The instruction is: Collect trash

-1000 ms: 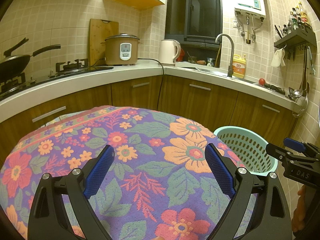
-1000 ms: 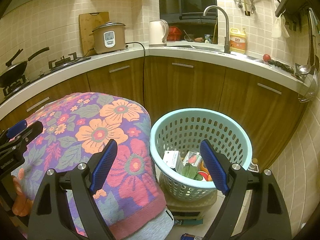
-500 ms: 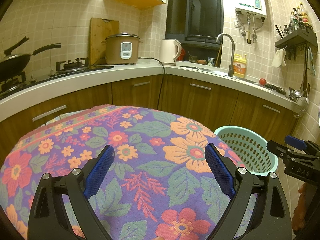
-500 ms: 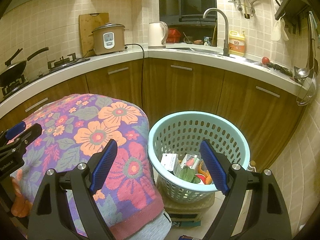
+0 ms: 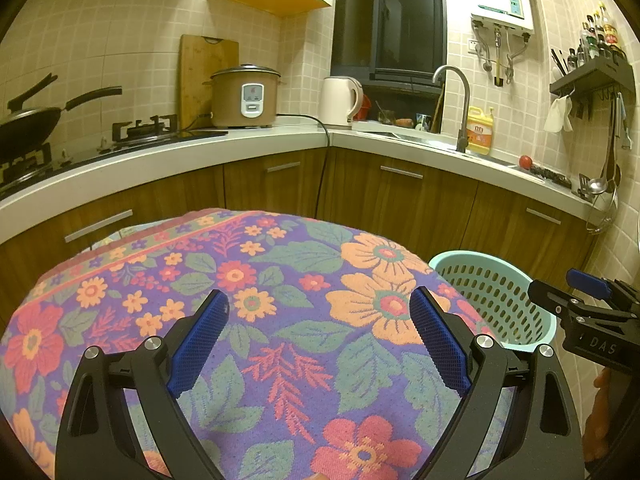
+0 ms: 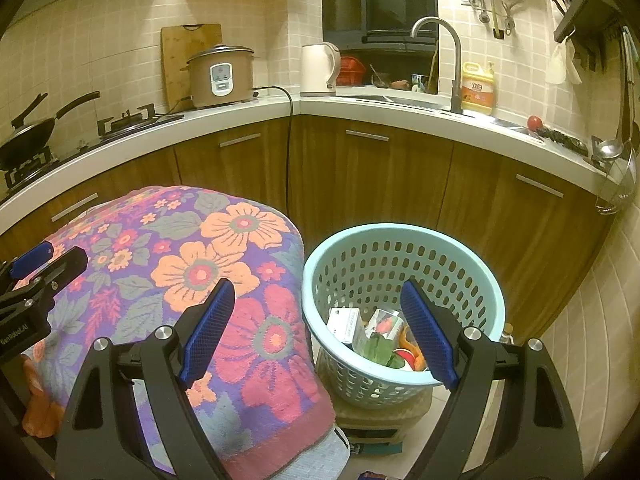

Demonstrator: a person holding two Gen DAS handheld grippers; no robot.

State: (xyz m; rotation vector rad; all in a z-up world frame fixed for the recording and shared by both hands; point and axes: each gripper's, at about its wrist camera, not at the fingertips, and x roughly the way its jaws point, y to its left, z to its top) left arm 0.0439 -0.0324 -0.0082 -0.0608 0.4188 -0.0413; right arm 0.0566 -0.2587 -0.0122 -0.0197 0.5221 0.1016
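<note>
Both tongs released, empty. Left tongs (image 5: pixel 318 344) over bare floral cloth (image 5: pixel 280 280). Trash (image 6: pixel 380 340) in turquoise basket (image 6: pixel 400 236), lower right of frame, nearer right tongs (image 6: pixel 316 332).

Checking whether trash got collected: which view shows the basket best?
The right wrist view: the basket sits near centre, with its whole rim and the trash inside visible, a white box, a packet and green scraps. The left wrist view shows only part of its rim and far wall at the right edge, no contents.
</note>
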